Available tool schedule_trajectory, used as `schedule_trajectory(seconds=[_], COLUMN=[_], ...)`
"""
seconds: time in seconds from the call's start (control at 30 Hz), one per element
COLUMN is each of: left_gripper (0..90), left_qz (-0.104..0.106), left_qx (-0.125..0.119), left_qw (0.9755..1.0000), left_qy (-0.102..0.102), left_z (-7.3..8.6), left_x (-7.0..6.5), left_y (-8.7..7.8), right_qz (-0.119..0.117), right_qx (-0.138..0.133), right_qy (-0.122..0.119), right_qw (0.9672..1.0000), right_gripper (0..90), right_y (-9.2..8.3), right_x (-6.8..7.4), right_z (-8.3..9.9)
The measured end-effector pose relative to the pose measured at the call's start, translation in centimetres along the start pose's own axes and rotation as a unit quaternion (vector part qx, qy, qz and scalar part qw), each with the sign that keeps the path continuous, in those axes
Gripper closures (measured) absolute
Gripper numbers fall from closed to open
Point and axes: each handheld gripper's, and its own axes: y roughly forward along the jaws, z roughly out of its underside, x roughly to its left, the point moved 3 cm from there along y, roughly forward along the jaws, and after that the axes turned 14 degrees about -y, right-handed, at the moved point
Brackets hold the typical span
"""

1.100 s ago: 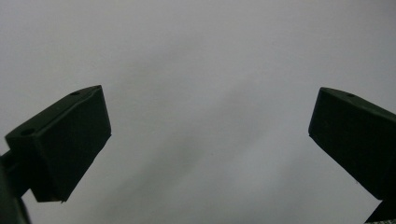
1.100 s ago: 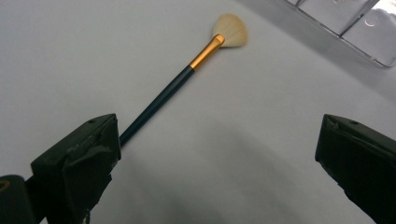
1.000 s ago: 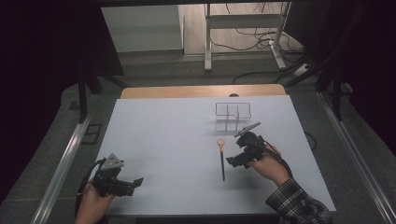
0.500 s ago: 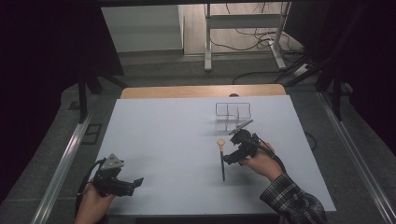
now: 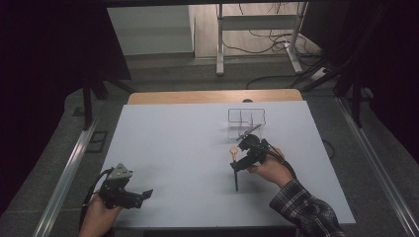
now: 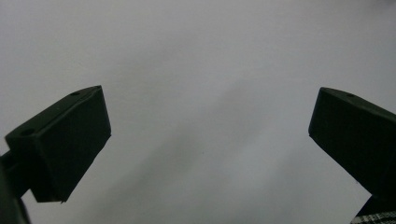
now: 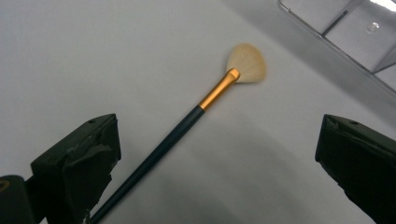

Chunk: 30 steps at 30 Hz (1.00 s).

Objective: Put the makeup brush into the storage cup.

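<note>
— Brush (image 7: 196, 116) status?
— Lay flat on the white bench (image 5: 173, 148), just short of the clear organiser (image 5: 246, 117), untouched.
— Change noted?
— Right gripper (image 7: 215, 163) had advanced over the handle, jaws spread wide; pickup judged imminent. Left gripper (image 5: 143, 193) stayed idle, jaws parted, empty.

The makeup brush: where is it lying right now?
In the high view the makeup brush lies flat on the white table, right of centre, bristles toward the clear organizer, under the open right gripper.

Lab: bare white table (image 5: 173, 148), floor cables (image 5: 257, 49)
</note>
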Motion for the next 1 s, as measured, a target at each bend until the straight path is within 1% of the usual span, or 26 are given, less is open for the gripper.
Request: schedule_trajectory(seconds=[0.33, 0.53, 0.67, 0.8, 1.0], left_gripper=[0.0, 0.0, 0.0, 0.0, 0.0], left_qz=[-0.003, -0.01, -0.01, -0.009, -0.01], left_qx=[-0.004, 0.003, 0.003, 0.0, -0.001], left_qw=[1.0, 0.9998, 0.9998, 0.9999, 0.9999], left_qy=[0.005, 0.014, 0.015, 0.013, 0.013], left_z=[0.0, 0.1, 0.1, 0.1, 0.0], left_x=[0.0, -0.1, -0.1, 0.0, 0.0], left_y=[0.0, 0.1, 0.0, 0.0, 0.0], right_qz=[-0.006, -0.01, -0.008, -0.004, -0.003], right_qx=[0.006, 0.007, 0.012, 0.017, 0.023], right_qy=[-0.004, -0.007, -0.012, -0.011, -0.007], right_qw=[1.0, 0.9999, 0.9998, 0.9998, 0.9997], right_gripper=[0.1, 0.3, 1.3, 2.4, 4.9], right_y=[0.7, 1.2, 1.5, 1.6, 2.1], right_x=[0.2, 0.5, 0.8, 0.8, 0.6], right_z=[-1.0, -1.9, -2.5, -2.6, -2.2])
